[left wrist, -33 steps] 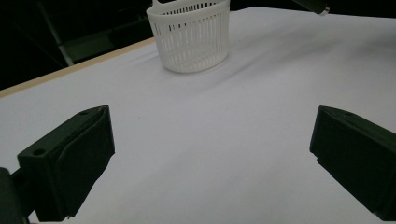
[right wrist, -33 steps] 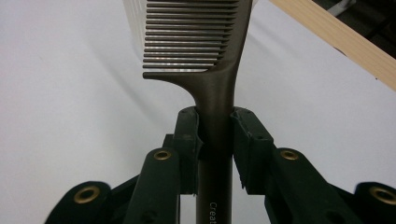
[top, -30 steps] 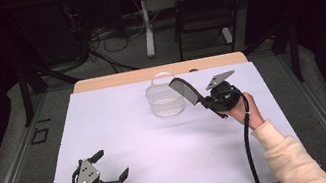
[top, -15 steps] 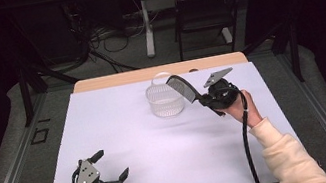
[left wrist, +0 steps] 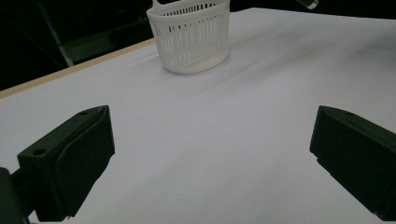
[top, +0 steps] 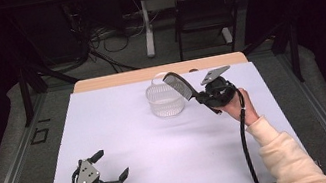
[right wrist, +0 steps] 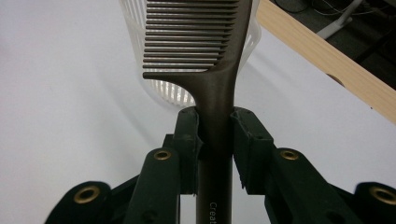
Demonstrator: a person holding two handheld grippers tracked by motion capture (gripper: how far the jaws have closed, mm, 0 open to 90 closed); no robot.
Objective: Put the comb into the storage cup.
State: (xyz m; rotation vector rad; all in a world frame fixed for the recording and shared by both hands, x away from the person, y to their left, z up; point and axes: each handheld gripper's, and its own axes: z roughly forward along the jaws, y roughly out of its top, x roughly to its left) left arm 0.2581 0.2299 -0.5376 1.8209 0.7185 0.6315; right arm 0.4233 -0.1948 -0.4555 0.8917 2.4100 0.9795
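Note:
My right gripper [top: 200, 96] is shut on the handle of a dark comb [top: 178, 84], which reaches up and left over the rim of a white slatted basket [top: 165, 100]. In the right gripper view the comb [right wrist: 201, 42] stands straight between the pads [right wrist: 188, 135], its teeth in front of the basket [right wrist: 163, 91]. At the table's near left, my left gripper [top: 112, 171] rests on the sheet, open with nothing between its fingers. The left gripper view has the basket [left wrist: 191, 37] far ahead.
A white sheet [top: 124, 144] covers most of the wooden table [top: 113, 80]. Behind the table stand a dark chair [top: 202, 8], a pale post and loose cables on the floor. Black rails run along both sides.
The right gripper and comb have shifted slightly left, bringing the comb's head over the basket's rim. The left gripper has stayed put.

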